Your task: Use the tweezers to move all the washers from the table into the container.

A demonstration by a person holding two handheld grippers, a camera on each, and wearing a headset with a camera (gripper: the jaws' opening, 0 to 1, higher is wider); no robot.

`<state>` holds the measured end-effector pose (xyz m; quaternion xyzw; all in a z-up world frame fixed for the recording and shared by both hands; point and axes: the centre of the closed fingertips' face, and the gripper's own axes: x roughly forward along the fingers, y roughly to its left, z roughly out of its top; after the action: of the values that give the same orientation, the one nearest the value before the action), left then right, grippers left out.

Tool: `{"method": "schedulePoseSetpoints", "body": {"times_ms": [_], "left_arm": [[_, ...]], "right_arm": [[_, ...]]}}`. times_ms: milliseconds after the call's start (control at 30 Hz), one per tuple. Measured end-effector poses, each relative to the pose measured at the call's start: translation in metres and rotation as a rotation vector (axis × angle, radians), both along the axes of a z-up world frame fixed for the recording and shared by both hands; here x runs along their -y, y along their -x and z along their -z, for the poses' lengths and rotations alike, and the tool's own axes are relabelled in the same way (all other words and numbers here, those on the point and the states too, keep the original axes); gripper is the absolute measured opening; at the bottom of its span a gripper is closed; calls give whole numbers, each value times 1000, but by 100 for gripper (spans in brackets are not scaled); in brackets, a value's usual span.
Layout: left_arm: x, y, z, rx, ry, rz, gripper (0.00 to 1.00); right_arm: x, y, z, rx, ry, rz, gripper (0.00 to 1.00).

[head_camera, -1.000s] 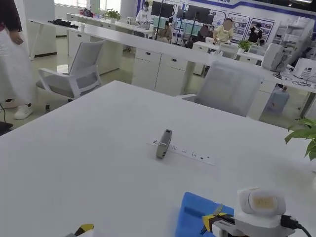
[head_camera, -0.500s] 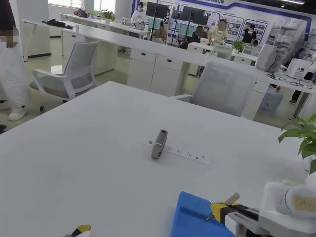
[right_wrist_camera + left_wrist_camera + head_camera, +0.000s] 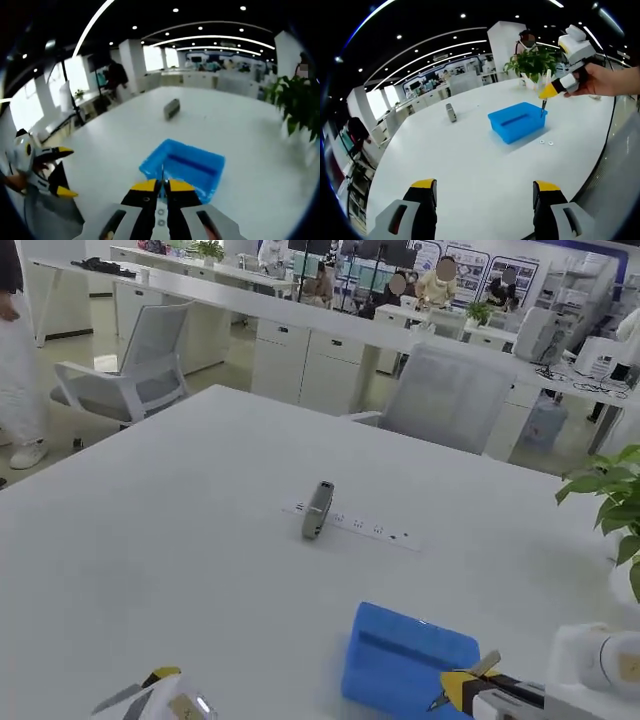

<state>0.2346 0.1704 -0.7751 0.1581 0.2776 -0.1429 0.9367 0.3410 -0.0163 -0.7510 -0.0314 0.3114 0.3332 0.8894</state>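
Tweezers [image 3: 162, 175] clamped in right gripper [image 3: 161, 186] hang over blue container [image 3: 186, 165]; left gripper [image 3: 483, 187] gapes.

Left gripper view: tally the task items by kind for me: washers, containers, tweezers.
Container: 1
Washers: 2, both lying outside it
Tweezers: 1, clamped in the right gripper
Total: 4
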Motion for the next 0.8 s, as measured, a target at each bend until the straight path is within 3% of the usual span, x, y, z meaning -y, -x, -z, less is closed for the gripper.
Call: {"method": "schedulePoseSetpoints", "body": {"times_ms": [200,333,467,700,800], "left_arm": [[0,0,1,-5,0,-1,80],[-1,0,2,-6,1,-4,80],[-1,0,2,-9,-2,-4,80],[-1,0,3,-12,-4,-5,80],[-1,0,3,-11,-3,-5,80]], "right_arm": [[0,12,28,-58,12,4,3],[-1,12,46,-77,18,20,3],[-1,9,54,-87,-7,48,3],[-1,7,60,-52,20,76,3],[-3,6,66,-63,21,78,3]]}}
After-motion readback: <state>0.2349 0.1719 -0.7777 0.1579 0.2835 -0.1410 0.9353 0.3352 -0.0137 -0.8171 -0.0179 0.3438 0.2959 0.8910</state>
